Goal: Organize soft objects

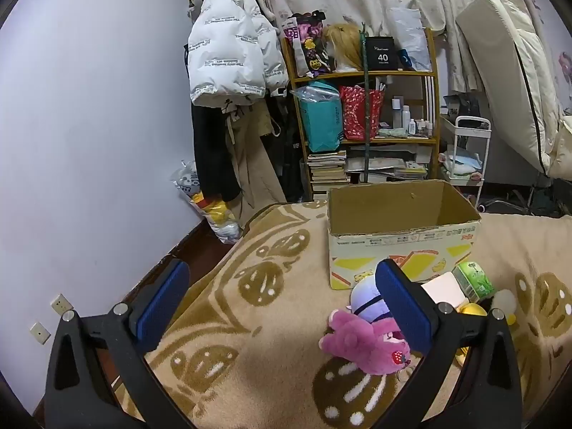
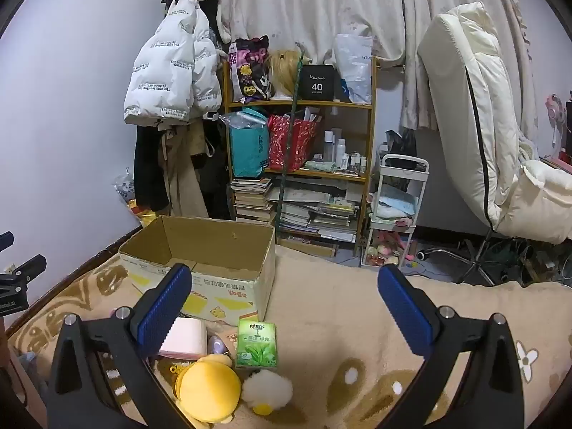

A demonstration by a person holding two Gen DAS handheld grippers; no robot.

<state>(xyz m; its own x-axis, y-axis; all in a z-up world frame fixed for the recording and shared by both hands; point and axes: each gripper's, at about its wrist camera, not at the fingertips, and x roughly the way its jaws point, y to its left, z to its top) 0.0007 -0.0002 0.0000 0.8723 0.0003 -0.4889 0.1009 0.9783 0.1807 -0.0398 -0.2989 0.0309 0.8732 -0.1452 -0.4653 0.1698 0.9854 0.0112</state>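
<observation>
Cardboard box (image 2: 200, 250) sits empty on the bed's blanket (image 2: 339, 307), soft toys heaped just before it. Both the left claw (image 1: 282, 307) and right claw (image 2: 286, 311) hover spread wide, holding nothing. Sorting looks unstarted; next likely calls for closing on the pink plush (image 1: 361, 343) nearest.

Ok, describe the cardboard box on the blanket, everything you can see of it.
The cardboard box is open-topped and looks empty, plain brown inside, with a pale printed outside bearing yellow shapes and red lettering. Its top edge is ragged. It stands upright on the beige patterned blanket, with the soft items lying just before its front wall.
</observation>
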